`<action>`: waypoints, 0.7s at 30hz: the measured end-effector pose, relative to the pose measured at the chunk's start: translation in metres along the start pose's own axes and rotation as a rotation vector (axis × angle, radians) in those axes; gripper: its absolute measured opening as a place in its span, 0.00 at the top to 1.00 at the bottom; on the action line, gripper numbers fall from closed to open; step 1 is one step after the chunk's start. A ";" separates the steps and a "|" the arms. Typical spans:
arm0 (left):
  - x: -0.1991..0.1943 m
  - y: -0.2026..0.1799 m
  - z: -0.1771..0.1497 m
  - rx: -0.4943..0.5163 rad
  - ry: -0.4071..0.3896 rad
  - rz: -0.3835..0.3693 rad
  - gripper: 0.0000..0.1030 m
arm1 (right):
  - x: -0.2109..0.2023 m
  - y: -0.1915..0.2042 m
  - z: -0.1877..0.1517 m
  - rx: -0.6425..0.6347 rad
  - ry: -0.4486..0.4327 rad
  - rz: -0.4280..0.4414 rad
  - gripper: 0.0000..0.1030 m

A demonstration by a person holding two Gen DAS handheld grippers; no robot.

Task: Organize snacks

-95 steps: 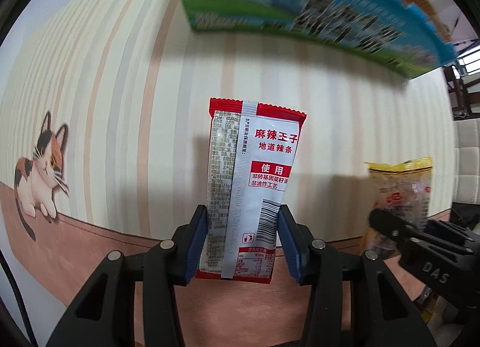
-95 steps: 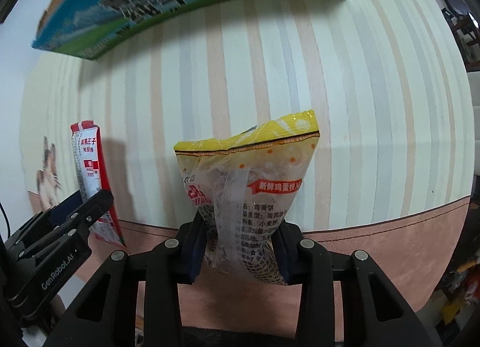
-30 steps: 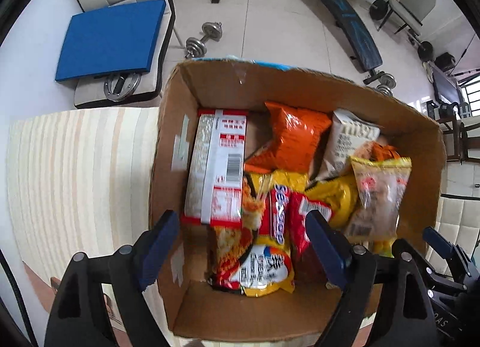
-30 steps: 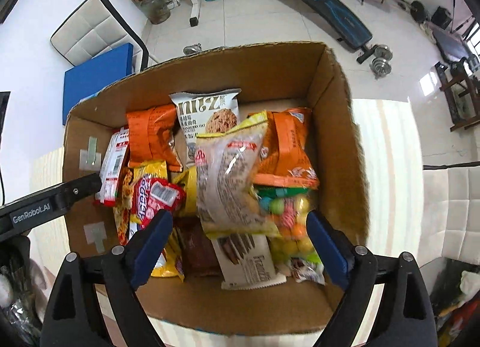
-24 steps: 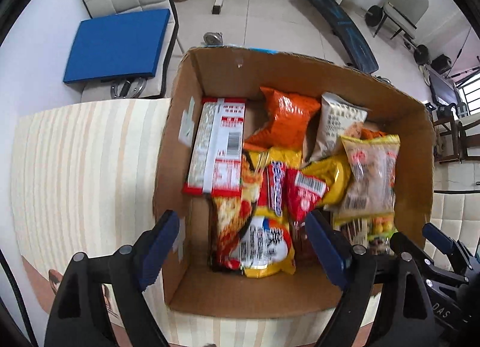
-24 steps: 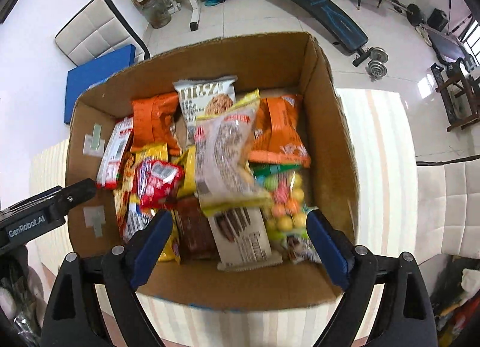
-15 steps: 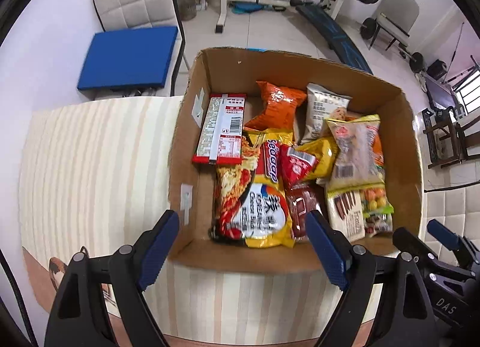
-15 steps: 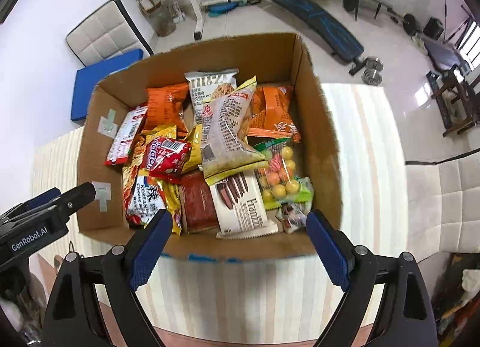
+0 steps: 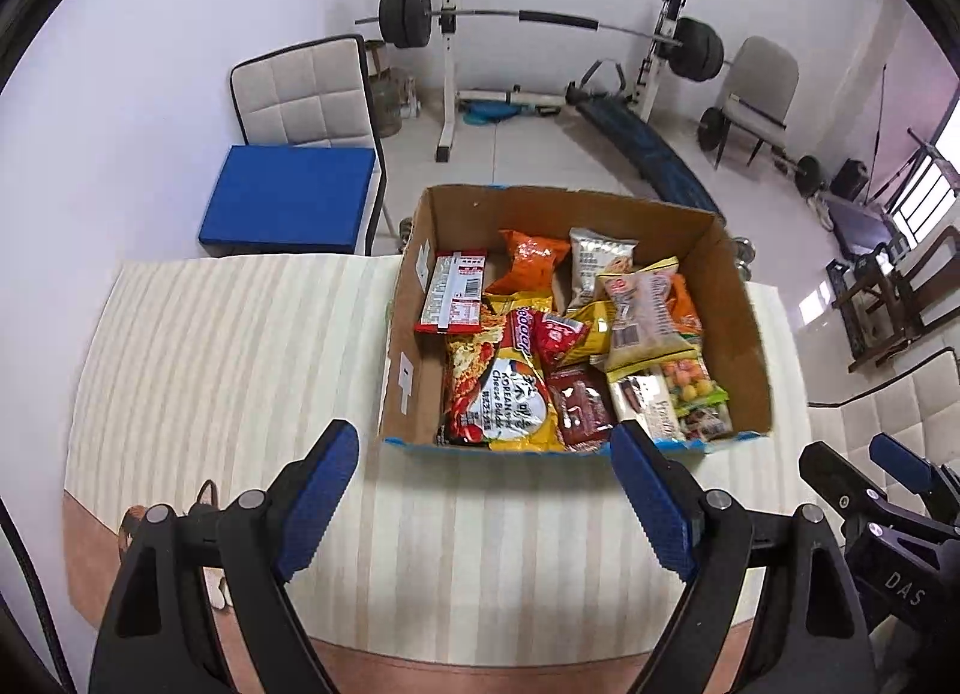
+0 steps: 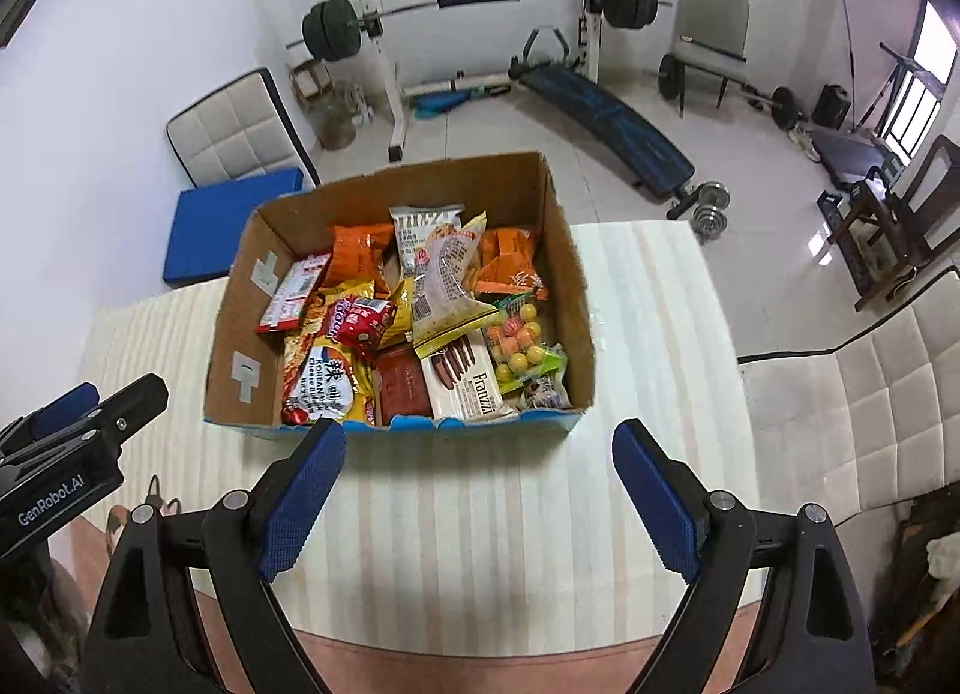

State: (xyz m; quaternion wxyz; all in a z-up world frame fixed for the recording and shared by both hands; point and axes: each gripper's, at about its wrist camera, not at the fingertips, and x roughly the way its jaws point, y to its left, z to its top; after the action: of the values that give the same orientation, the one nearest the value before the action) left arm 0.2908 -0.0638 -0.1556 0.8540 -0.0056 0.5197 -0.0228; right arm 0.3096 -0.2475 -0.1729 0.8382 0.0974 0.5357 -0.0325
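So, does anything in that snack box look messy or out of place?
Nothing is spilled or torn. The snacks lie jumbled in the cardboard box, and the clear yellow-edged bag sits tilted on top of the others.

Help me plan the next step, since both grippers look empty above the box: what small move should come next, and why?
Probably swing both away from the box to look for leftover snacks. The left gripper and right gripper are open and empty, the snacks lie inside the box, and the tablecloth in view holds no loose packet.
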 end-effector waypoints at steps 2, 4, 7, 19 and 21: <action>-0.014 -0.001 -0.006 0.002 -0.013 -0.008 0.17 | -0.015 0.000 -0.007 0.002 -0.019 0.004 0.10; -0.028 -0.001 -0.011 -0.002 -0.031 -0.013 0.17 | -0.032 -0.001 -0.014 0.004 -0.041 0.017 0.10; -0.051 -0.001 -0.022 0.000 -0.058 -0.020 0.17 | -0.057 -0.002 -0.023 0.008 -0.072 0.020 0.10; -0.125 -0.008 -0.070 0.045 -0.091 -0.026 0.17 | -0.152 -0.001 -0.075 0.005 -0.150 0.020 0.10; -0.135 -0.009 -0.075 0.045 -0.097 -0.031 0.17 | -0.164 0.000 -0.080 0.003 -0.157 0.021 0.10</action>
State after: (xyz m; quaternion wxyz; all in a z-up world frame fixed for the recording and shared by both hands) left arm 0.1618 -0.0653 -0.0703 0.8777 0.0045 0.4769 -0.0477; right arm 0.1684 -0.2402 -0.0575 0.8777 0.1014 0.4672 -0.0322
